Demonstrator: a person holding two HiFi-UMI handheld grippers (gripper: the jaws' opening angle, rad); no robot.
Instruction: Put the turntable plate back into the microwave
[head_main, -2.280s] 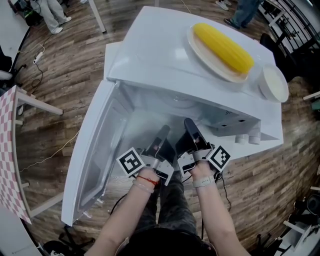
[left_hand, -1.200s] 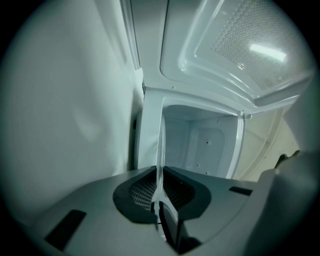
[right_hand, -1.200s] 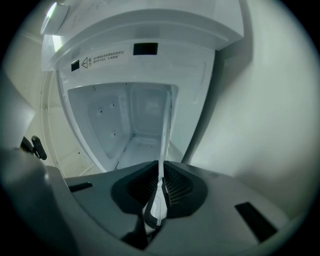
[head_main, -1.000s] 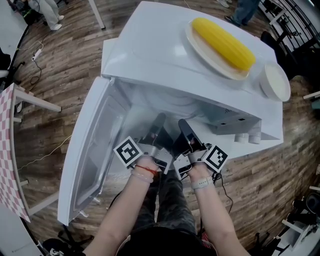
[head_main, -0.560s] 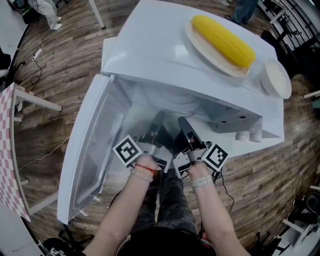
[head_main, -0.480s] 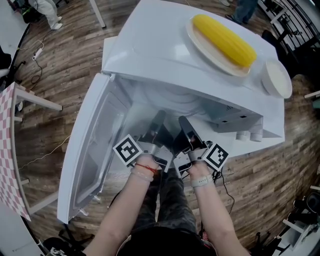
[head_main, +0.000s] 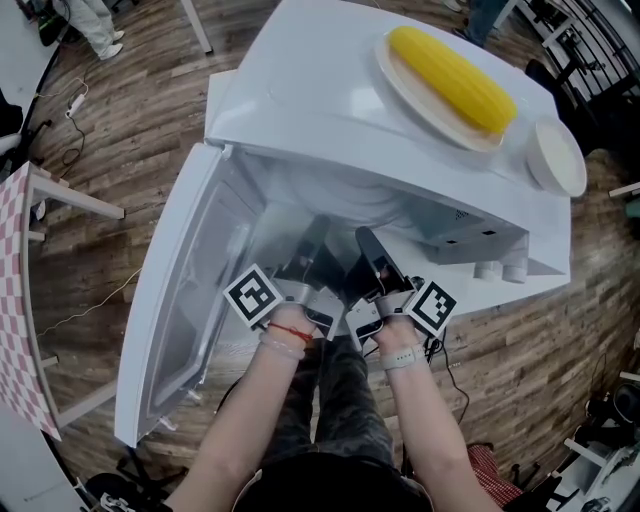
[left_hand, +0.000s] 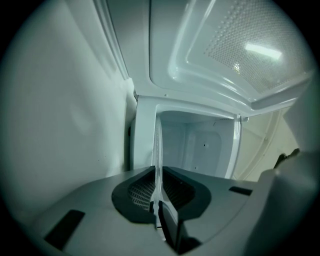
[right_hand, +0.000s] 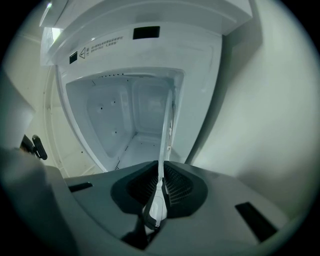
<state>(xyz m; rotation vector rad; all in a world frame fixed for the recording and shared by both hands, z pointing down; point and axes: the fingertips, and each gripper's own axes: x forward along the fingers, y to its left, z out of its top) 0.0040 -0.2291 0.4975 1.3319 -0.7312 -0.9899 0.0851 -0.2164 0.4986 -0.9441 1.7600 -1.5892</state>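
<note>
The white microwave (head_main: 330, 100) stands with its door (head_main: 185, 300) swung wide to the left. The clear glass turntable plate shows edge-on as a thin pale strip in the left gripper view (left_hand: 158, 155) and in the right gripper view (right_hand: 165, 130). My left gripper (left_hand: 159, 192) is shut on its near rim, and so is my right gripper (right_hand: 161, 189). In the head view both grippers, left (head_main: 316, 238) and right (head_main: 366, 244), sit side by side at the mouth of the cavity (right_hand: 125, 115). The plate itself is hard to make out there.
On top of the microwave lies a yellow corn cob (head_main: 452, 75) on a cream plate (head_main: 400, 95), with a white bowl (head_main: 556, 160) beside it. Control knobs (head_main: 497, 268) are at the right front. A checkered table (head_main: 12, 300) stands at the left on the wooden floor.
Both grippers, still shut on the plate, have edged a little up the view toward the microwave cavity. The door stays open.
</note>
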